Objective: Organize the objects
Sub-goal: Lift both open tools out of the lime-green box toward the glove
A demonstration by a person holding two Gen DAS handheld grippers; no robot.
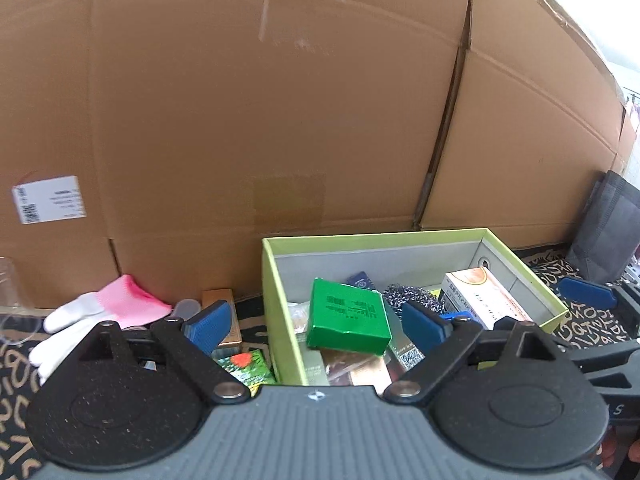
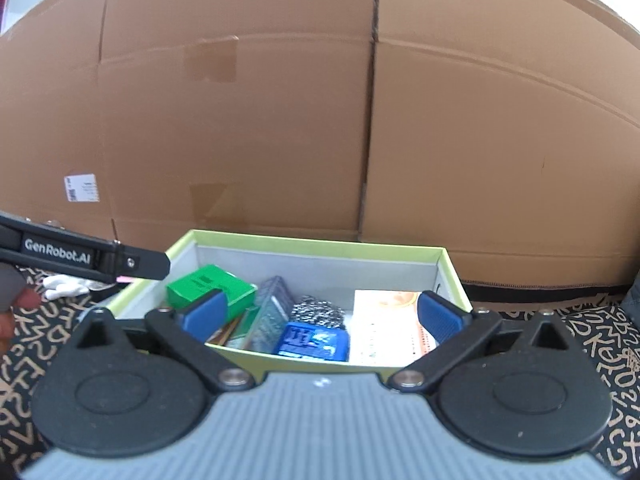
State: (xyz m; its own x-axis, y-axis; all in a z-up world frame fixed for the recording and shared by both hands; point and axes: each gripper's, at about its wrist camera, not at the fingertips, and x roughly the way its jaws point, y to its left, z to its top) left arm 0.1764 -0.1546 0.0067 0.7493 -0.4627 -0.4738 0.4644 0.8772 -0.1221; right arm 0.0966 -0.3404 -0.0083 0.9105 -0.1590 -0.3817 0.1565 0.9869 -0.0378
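The left hand-held gripper point(image 1: 316, 322) stands wide open with nothing between its blue pads; it hovers over the left wall of the green box point(image 1: 276, 280). The right hand-held gripper point(image 2: 320, 314) is wide open too and empty, at the near edge of the same box.

Inside the box I count one green carton point(image 1: 348, 320), tilted on the other things, one blue packet point(image 2: 312, 340), one metal scouring pad point(image 2: 318, 310), one white and orange carton point(image 2: 384, 328) by the right wall, and some flat packets below that I cannot count.

Outside, left of the box, lie one pink and white glove point(image 1: 104, 312), one gold box point(image 1: 224, 308) and one small green sachet point(image 1: 248, 368); they rest on a dark cloth with letters point(image 1: 16, 368).

These outside things are probably the next to go in. The glove looks soft and light, so it will sag; I would pinch it at the pink cuff. The gold box seems stiff and light; take it across its narrow sides. The sachet is thin and perhaps slippery, so an edge grip is best.
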